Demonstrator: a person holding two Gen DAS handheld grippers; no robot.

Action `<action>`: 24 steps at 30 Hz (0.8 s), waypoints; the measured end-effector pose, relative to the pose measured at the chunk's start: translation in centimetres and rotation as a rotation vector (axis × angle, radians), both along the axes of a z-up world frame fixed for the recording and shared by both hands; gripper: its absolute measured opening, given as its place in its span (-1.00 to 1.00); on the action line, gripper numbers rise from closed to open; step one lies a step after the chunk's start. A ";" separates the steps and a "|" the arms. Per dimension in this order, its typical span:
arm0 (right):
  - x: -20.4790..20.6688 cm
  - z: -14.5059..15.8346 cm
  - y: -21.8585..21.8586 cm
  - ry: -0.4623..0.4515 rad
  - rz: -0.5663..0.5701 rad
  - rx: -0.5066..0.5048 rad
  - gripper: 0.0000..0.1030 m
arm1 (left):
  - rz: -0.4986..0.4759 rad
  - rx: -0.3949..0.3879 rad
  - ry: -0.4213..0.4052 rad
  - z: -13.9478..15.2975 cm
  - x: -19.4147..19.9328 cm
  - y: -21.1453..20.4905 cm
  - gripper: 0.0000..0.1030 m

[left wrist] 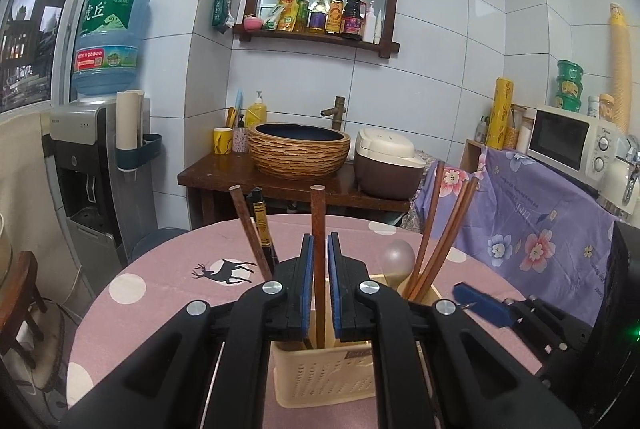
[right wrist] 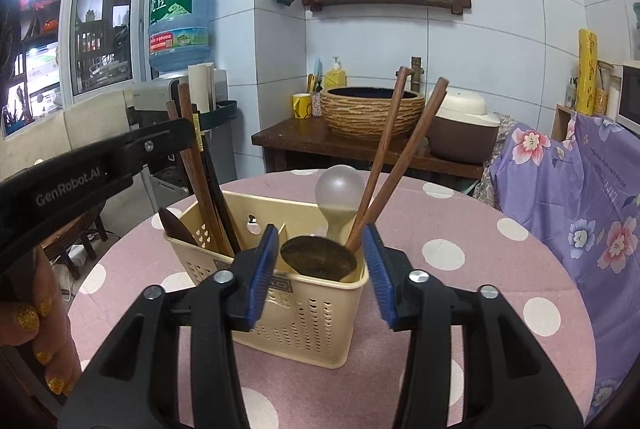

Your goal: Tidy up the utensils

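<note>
Nearly done, my left claw [left wrist: 319, 271] pinches one upright wooden chopstick [left wrist: 318, 225] over the cream utensil caddy [right wrist: 304, 303] already holding chopsticks and spoons, while my right claw [right wrist: 320, 249] hovers spread beside it.

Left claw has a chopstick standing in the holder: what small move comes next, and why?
Probably open the left claw and let go: the chopstick already stands upright with its lower end inside the holder, beside other chopsticks.
</note>
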State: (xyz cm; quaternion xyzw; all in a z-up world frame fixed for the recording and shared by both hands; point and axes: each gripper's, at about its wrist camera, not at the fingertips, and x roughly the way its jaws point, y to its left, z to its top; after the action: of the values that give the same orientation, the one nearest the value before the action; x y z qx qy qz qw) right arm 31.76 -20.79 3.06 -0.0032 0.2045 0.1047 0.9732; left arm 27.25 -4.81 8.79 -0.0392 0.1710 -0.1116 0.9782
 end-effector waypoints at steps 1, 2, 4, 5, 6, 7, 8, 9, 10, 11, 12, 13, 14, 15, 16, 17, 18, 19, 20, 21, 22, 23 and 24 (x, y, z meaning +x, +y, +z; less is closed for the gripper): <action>-0.5 0.0 -0.2 -0.011 -0.005 -0.001 0.16 | 0.004 0.004 -0.008 0.0 -0.5 0.2 -0.70; -1.1 0.1 -0.4 -0.020 -0.010 -0.003 0.22 | 0.008 0.004 -0.019 0.1 -1.1 0.4 -0.47; -2.6 0.4 -0.9 -0.044 -0.017 -0.011 0.30 | 0.019 -0.003 -0.055 0.4 -2.6 1.3 -0.01; -3.5 0.4 -1.1 -0.058 -0.024 -0.012 0.48 | 0.029 -0.004 -0.077 0.4 -3.3 1.8 0.20; -4.8 0.4 -1.7 -0.078 -0.035 -0.006 0.60 | 0.046 0.003 -0.104 0.4 -4.4 2.4 0.27; -5.9 0.4 -2.2 -0.090 -0.040 0.001 0.63 | 0.058 0.013 -0.122 0.3 -5.2 2.8 0.41; -6.9 0.3 -2.7 -0.096 -0.042 0.004 0.67 | 0.069 0.025 -0.137 0.1 -6.2 3.3 0.48; -7.9 0.2 -3.2 -0.097 -0.048 0.003 0.74 | 0.076 0.033 -0.146 -0.2 -7.0 3.7 0.68; -9.0 0.0 -3.7 -0.096 -0.058 0.000 0.79 | 0.085 0.039 -0.153 -0.7 -8.1 4.2 0.84; -10.2 -0.4 -4.3 -0.093 -0.070 0.001 0.86 | 0.095 0.040 -0.154 -1.3 -9.2 4.8 0.89; -11.2 -0.7 -4.9 -0.091 -0.080 0.007 0.89 | 0.100 0.039 -0.146 -2.0 -10.2 5.3 0.89; -12.4 -1.3 -5.6 -0.082 -0.095 0.017 0.89 | 0.100 0.038 -0.137 -2.6 -11.1 5.7 0.89; -13.5 -2.1 -6.2 -0.064 -0.109 0.033 0.89 | 0.108 0.036 -0.124 -3.4 -12.0 6.1 0.89; -14.4 -3.0 -6.6 -0.043 -0.116 0.048 0.89 | 0.128 0.031 -0.104 -4.3 -13.1 6.7 0.90; -15.2 -3.7 -7.0 -0.025 -0.123 0.059 0.89 | 0.146 0.018 -0.085 -5.0 -13.8 7.1 0.89; -16.3 -4.9 -7.4 0.001 -0.138 0.072 0.89 | 0.158 0.000 -0.069 -5.7 -14.7 7.6 0.89; -17.3 -5.7 -7.7 0.019 -0.154 0.081 0.89 | 0.167 -0.023 -0.049 -6.6 -15.8 8.1 0.89; -18.3 -6.5 -7.9 0.032 -0.167 0.088 0.89 | 0.177 -0.040 -0.032 -7.1 -16.6 8.5 0.89; -19.2 -7.1 -7.9 0.043 -0.174 0.094 0.89 | 0.184 -0.051 -0.020 -7.5 -17.7 8.6 0.89; -19.9 -7.6 -7.9 0.052 -0.178 0.098 0.89 | 0.181 -0.052 -0.016 -8.0 -18.8 8.6 0.89; -20.8 -8.0 -7.9 0.055 -0.180 0.105 0.89 | 0.181 -0.045 -0.016 -8.3 -19.7 8.6 0.89; -21.8 -8.3 -7.7 0.051 -0.175 0.111 0.89 | 0.184 -0.037 -0.016 -8.6 -20.6 8.4 0.89; -22.5 -8.4 -7.5 0.046 -0.170 0.113 0.89 | 0.178 -0.033 -0.015 -8.7 -21.5 8.2 0.90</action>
State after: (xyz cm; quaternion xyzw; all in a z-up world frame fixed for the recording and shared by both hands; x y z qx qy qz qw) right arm 9.23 -28.24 -5.31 0.0717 0.2202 0.0331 0.9723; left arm 5.76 3.39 0.05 -0.0695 0.1578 -0.0275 0.9846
